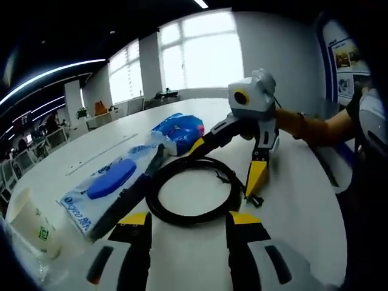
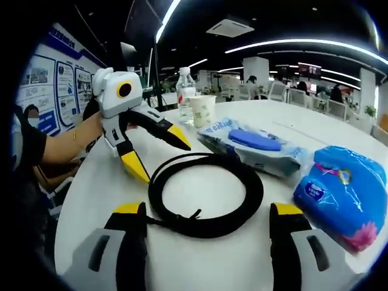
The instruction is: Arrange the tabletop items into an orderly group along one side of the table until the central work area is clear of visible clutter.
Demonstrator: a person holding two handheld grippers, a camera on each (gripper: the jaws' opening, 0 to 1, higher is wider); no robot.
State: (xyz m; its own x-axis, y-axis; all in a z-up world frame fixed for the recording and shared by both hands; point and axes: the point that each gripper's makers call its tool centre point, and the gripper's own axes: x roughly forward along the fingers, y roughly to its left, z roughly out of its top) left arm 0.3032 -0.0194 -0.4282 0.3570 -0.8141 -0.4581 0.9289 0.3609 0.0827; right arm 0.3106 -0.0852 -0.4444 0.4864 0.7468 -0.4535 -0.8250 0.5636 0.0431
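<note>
A coiled black cable (image 1: 182, 219) (image 2: 206, 229) lies on the white table (image 1: 303, 206) (image 2: 97, 188) between my two grippers, which face each other. My left gripper (image 1: 190, 219) (image 2: 159, 153) is open, with the coil's near edge between its yellow tips. My right gripper (image 2: 207, 210) (image 1: 227, 167) is open too, its jaws spread over the coil's other side. Neither holds anything. A wet-wipes pack with a blue lid (image 1: 109, 182) (image 2: 254, 142) and a blue tissue pack (image 1: 182, 130) (image 2: 345, 194) lie beside the cable.
A paper cup (image 1: 30, 224) (image 2: 203, 109) and a water bottle (image 2: 185, 91) stand near the table's edge. A person's arm (image 1: 309, 127) (image 2: 60, 145) reaches in behind each gripper. Office desks and chairs fill the background.
</note>
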